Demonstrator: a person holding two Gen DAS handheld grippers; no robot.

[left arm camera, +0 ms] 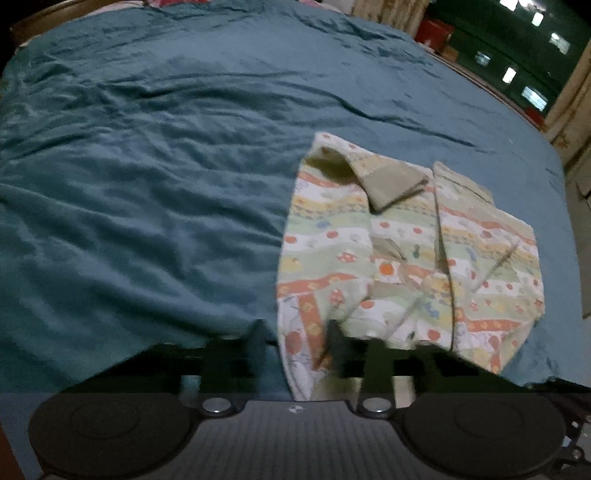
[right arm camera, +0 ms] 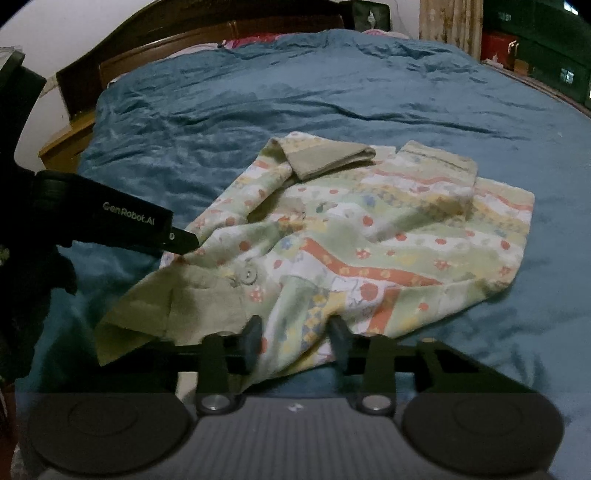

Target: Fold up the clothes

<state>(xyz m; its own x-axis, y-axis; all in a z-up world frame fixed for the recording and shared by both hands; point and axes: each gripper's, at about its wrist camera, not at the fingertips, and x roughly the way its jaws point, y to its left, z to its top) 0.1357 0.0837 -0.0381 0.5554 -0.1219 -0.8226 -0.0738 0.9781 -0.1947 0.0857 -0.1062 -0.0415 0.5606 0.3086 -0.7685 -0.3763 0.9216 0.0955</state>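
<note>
A patterned shirt (right arm camera: 369,236) with green, orange and white bands and olive cuffs lies partly folded on the teal bed cover (right arm camera: 258,96); it also shows in the left wrist view (left arm camera: 406,258). My left gripper (left arm camera: 297,339) has its jaws apart around the shirt's near left edge; in the right wrist view its fingertip (right arm camera: 186,240) touches the shirt's left side. My right gripper (right arm camera: 295,339) has its jaws apart around the shirt's near hem, with cloth between the fingers. An olive sleeve end (right arm camera: 147,306) hangs toward the near left.
The teal cover (left arm camera: 147,184) spreads wide to the left and behind the shirt. A wooden headboard (right arm camera: 221,33) stands at the far end. Curtains (right arm camera: 450,26), a red box (right arm camera: 498,44) and a dark window lie beyond the bed's right edge.
</note>
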